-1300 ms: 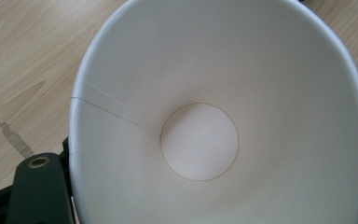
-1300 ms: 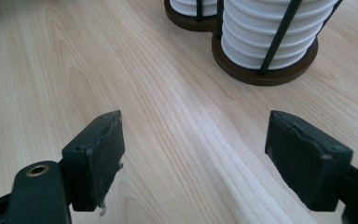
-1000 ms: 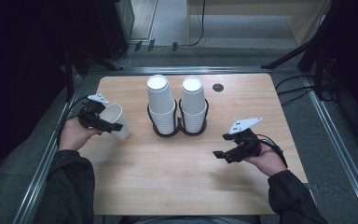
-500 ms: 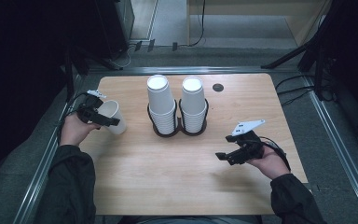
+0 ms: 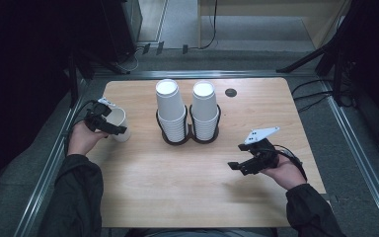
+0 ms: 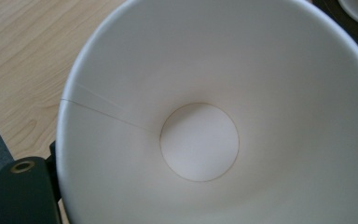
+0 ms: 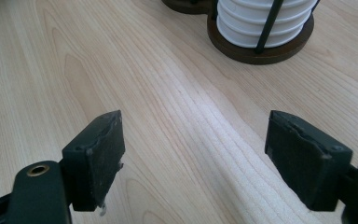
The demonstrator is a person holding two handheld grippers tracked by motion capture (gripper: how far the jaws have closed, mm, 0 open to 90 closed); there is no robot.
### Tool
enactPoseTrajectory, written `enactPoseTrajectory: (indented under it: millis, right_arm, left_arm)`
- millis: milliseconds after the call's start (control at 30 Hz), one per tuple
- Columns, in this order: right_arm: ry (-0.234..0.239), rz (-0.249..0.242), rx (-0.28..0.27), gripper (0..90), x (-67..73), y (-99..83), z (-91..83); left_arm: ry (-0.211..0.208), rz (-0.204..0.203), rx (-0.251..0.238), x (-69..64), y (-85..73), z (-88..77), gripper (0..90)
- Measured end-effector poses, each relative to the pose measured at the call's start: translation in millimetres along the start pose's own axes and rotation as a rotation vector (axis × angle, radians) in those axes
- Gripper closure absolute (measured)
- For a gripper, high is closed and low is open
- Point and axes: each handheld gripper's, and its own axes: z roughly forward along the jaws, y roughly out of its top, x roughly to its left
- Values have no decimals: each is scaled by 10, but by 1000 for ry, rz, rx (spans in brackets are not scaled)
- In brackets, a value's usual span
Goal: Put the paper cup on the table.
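A person sits at a wooden desk (image 5: 177,182) with a gripper in each hand.

The left gripper (image 5: 109,124) is at the left edge of the desk, right at a white paper cup (image 5: 118,124). The cup stands mouth up on the desk there, well apart from the cup stacks in the middle. In the left gripper view the open mouth of the paper cup (image 6: 214,116) is very close, and its round bottom can be seen deep inside. One black jaw sits at the lower left, just outside the cup's rim. The other jaw is hidden, so it cannot be told whether the pads press on the cup. The jaws have just been opening a little, with the cup wall at them.

The right gripper (image 5: 237,165) is low over the right part of the desk, held in the person's right hand (image 5: 284,173). Its jaws stand wide apart with nothing between them, just bare wood under them.

Two tall stacks of white cups (image 5: 187,111) stand upside down in the middle of the desk, each in a dark round holder (image 5: 190,138). The two holders touch each other. A small dark round hole (image 5: 231,92) is in the desk behind them.
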Motion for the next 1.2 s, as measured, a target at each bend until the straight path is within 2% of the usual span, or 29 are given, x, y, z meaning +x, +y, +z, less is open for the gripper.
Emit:
enactPoseTrajectory:
  millis: [233, 467, 533, 600, 667, 767, 867, 1033, 1200]
  right_arm:
    - [-1, -4, 1, 202, 5, 2, 1]
    - [0, -4, 0, 202, -1, -2, -2]
    - [0, -5, 1, 202, 0, -2, -2]
    - [0, -4, 1, 202, 2, -1, -4]
    - [-1, -3, -1, 202, 0, 0, -6]
    - [-3, -5, -3, 202, -6, -2, -6]
    - [-3, -5, -3, 202, -6, -2, -6]
    - [2, -5, 1, 202, 0, -2, -6]
    - [4, -6, -2, 202, -1, -1, -9]
  left_arm:
    - [-6, -3, 3, -5, -1, 21, 101]
    - [-54, -10, -5, 11, -3, 27, 8]
    - [-41, -6, 1, 7, -5, 35, 0]
    - [-53, -10, -1, 13, -6, 29, 0]
    - [-55, -19, -10, 20, -6, 12, 0]
    - [-87, -25, -22, 31, -11, -34, 0]
    - [-78, -20, -31, 27, -12, -55, 0]
    - [-76, -37, -36, 58, -16, -126, 0]
    - [-92, -55, -71, 64, -3, -208, 0]
